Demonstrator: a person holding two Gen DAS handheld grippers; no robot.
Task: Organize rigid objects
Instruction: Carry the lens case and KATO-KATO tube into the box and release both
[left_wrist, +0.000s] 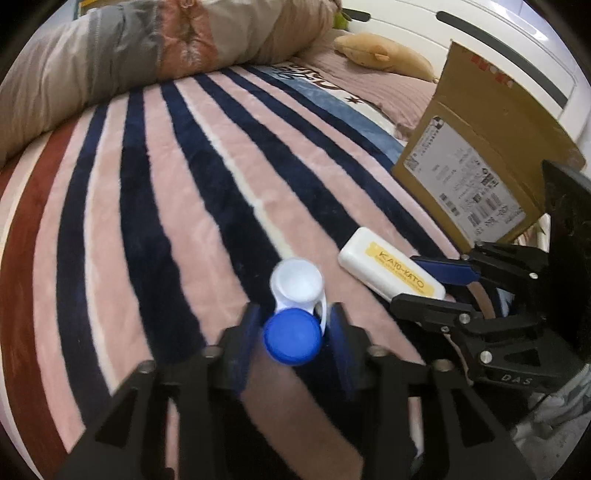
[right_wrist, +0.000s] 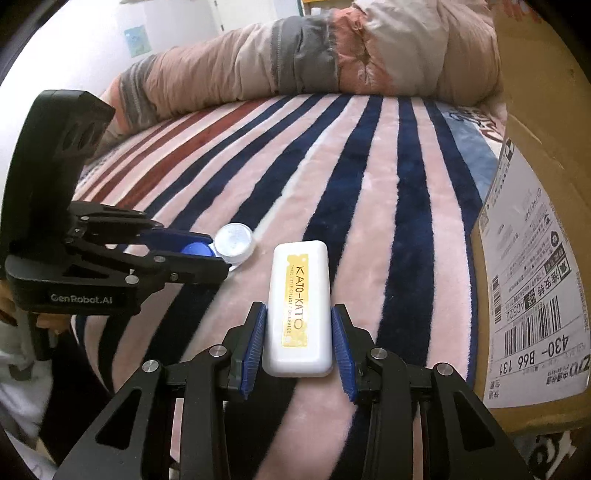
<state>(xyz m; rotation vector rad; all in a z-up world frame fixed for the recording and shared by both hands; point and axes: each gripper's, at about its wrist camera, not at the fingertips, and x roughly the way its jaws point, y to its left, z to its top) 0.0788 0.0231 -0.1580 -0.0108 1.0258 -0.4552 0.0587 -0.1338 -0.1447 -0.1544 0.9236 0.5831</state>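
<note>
1. Left gripper (left_wrist: 293, 332): fingers straddle the contact lens case (left_wrist: 295, 310), one blue pad on each side of its blue cap (left_wrist: 293, 336). Small gaps show between pads and cap in the left wrist view, so not clamped; jaws spread, nothing gripped.
2. Lens case lies on the striped blanket (left_wrist: 147, 192). Blue-capped half sits nearest the camera at 6 o'clock; the white cap (left_wrist: 296, 282) points away at 12.
3. Right wrist view confirms it: left gripper (right_wrist: 207, 251) comes in from 9 o'clock, blue cap (right_wrist: 194, 249) between its fingers, white cap (right_wrist: 234, 242) sticking out past the tips.
4. Right gripper (right_wrist: 298, 341): fingers flank the near end of the white KATO-KATO box (right_wrist: 299, 306). Thin gap on both sides, so released, not grasping.
5. White box lies flat on the blanket (right_wrist: 369, 184), long axis running 12 to 6 in the right wrist view, yellow label up. The far half extends beyond the fingertips.
6. In the left wrist view the same box (left_wrist: 391, 264) sits at 3 o'clock of the lens case, near but apart, with the right gripper (left_wrist: 436, 284) around its right end.
7. Cardboard box (right_wrist: 535, 240) with shipping label stands at 3 o'clock of the white box, apart from it. Same box (left_wrist: 476, 147) is at 1 to 2 o'clock in the left view.
8. Rolled quilt (left_wrist: 147, 48) lies along the far edge at 11 to 12. Plush toy (left_wrist: 380, 51) is at 1 o'clock behind the carton.
</note>
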